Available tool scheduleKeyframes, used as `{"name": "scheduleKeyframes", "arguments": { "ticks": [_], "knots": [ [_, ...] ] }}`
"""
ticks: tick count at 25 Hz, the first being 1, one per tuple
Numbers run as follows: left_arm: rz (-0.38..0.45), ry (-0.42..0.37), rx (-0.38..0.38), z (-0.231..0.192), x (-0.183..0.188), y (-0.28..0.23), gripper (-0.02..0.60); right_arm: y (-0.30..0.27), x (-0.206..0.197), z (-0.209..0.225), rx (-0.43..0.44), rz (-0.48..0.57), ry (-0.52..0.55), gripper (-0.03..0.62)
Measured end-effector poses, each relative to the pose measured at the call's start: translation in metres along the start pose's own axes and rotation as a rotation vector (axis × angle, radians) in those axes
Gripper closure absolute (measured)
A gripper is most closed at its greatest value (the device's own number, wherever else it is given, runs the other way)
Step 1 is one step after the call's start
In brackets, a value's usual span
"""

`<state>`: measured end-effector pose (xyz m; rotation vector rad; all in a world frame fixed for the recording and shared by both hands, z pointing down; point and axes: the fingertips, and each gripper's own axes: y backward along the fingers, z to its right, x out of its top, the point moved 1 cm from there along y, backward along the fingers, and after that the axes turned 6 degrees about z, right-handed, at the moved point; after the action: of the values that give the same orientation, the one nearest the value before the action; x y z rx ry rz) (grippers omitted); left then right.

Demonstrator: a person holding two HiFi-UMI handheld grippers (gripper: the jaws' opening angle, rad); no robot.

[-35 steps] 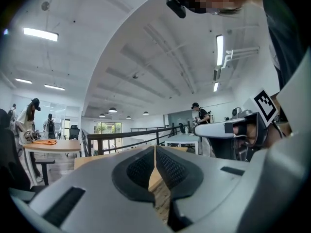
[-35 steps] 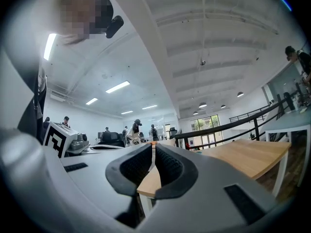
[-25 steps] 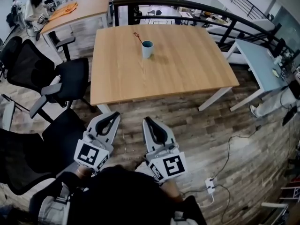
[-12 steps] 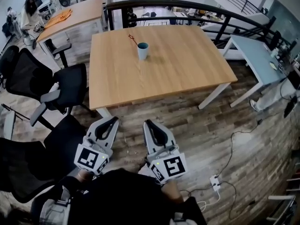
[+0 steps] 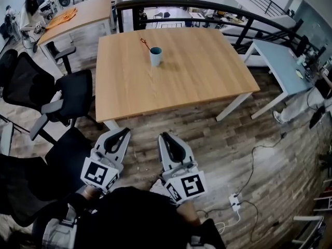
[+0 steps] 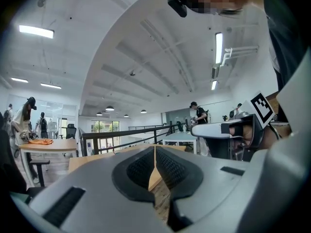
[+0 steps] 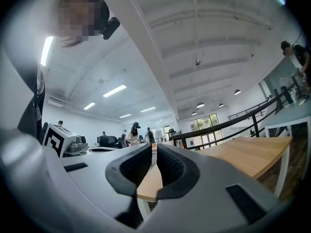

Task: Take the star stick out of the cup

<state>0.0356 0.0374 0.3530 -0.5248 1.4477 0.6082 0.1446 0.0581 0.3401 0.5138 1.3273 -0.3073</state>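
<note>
The stick (image 5: 144,44) stands in the cup (image 5: 155,56). It leans toward the far left, and its red star end projects above the rim. The cup is blue-grey and upright. It stands on the table (image 5: 197,77), in the far half and left of centre. Nothing else is on the table.

The left gripper (image 5: 123,133) is held low over the floor (image 5: 228,144), on the near side of the table and well apart from the cup. Its jaws point toward the table. In the left gripper view, the left gripper (image 6: 155,148) has its jaw tips pressed together. Only table edge and floor show through the hollow behind the tips. It holds nothing.

The right gripper (image 5: 164,137) is just beside the left one, at the same height and pointing the same way. In the right gripper view, the right gripper (image 7: 154,149) has its jaws closed to a thin seam at the tips. Nothing is between them.

Each gripper carries a marker cube (image 5: 98,172) at its rear, close to the person's body.

Black chairs (image 5: 72,92) stand to the left of the table. A dark railing (image 5: 207,5) runs behind it. A second table (image 5: 78,14) stands at the far left. A power strip (image 5: 233,203) with its cable lies on the floor at the right.
</note>
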Motion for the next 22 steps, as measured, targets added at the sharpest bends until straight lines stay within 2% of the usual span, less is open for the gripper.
{"name": "scheduleKeyframes", "arguments": {
  "ticks": [6, 15, 19, 22],
  "knots": [
    [0.024, -0.009, -0.019, 0.019, 0.008, -0.039, 0.558, 0.007, 0.019, 0.036, -0.011, 0.026, 0.021, 0.563],
    [0.058, 0.001, -0.072, 0.072, 0.009, -0.111, 0.558, 0.038, 0.035, 0.109, -0.035, 0.022, 0.061, 0.563],
    [0.056, -0.007, -0.079, 0.088, 0.006, -0.131, 0.558, 0.044, 0.031, 0.133, -0.030, 0.024, 0.042, 0.563],
    [0.035, -0.014, -0.059, 0.084, -0.002, -0.134, 0.558, 0.039, 0.022, 0.138, -0.008, 0.017, 0.014, 0.563]
  ]
}}
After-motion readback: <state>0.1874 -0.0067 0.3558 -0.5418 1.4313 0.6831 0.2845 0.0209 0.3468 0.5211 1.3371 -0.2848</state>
